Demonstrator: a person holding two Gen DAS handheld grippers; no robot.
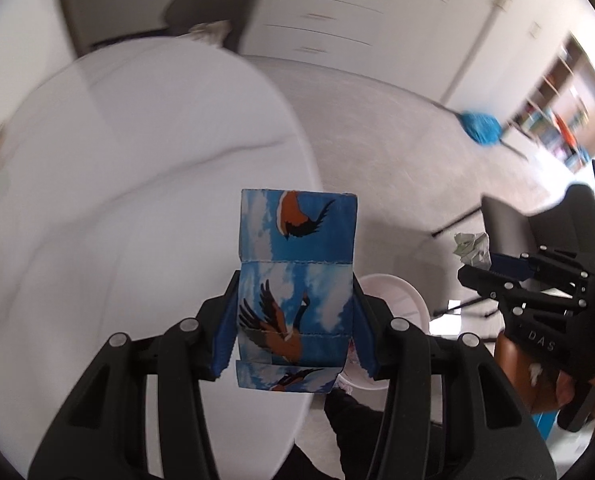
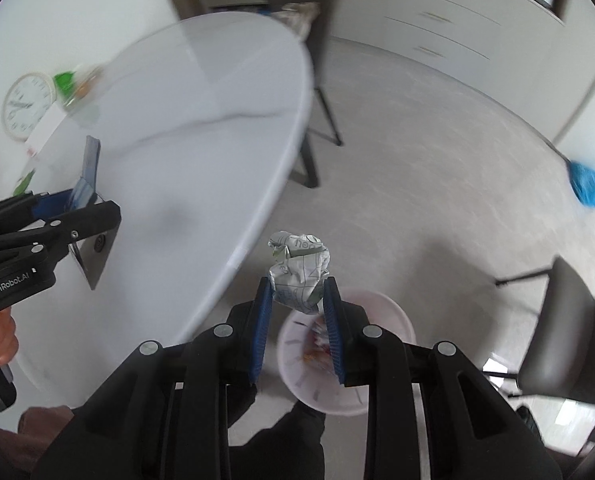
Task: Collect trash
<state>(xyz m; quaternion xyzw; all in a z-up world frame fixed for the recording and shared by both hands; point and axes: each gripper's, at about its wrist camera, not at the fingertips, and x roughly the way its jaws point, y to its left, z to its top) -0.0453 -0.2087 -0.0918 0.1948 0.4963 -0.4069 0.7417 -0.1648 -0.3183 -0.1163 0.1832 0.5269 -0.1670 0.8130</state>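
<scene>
My left gripper [image 1: 295, 322] is shut on a flattened blue carton with flying birds printed on it [image 1: 297, 264], held upright over the edge of the white round table [image 1: 117, 184]. A crumpled ball of printed paper [image 2: 299, 270] is clamped in my right gripper [image 2: 297, 312], which hangs above a white bin [image 2: 393, 320] on the floor with some scraps inside. The same bin [image 1: 397, 296] shows just right of the carton in the left wrist view. There the right gripper [image 1: 493, 276] with the paper ball [image 1: 473, 246] appears at the right; the left gripper [image 2: 57, 212] with the carton [image 2: 87, 176] is at the left edge in the right wrist view.
A wall clock [image 2: 27, 104], green items [image 2: 67, 82] and a white card [image 2: 45, 130] lie on the table's far side. Dark chairs stand beyond the table [image 2: 305, 4] and at the right [image 2: 565, 328]. A blue mop head [image 2: 587, 184] rests on the pale floor.
</scene>
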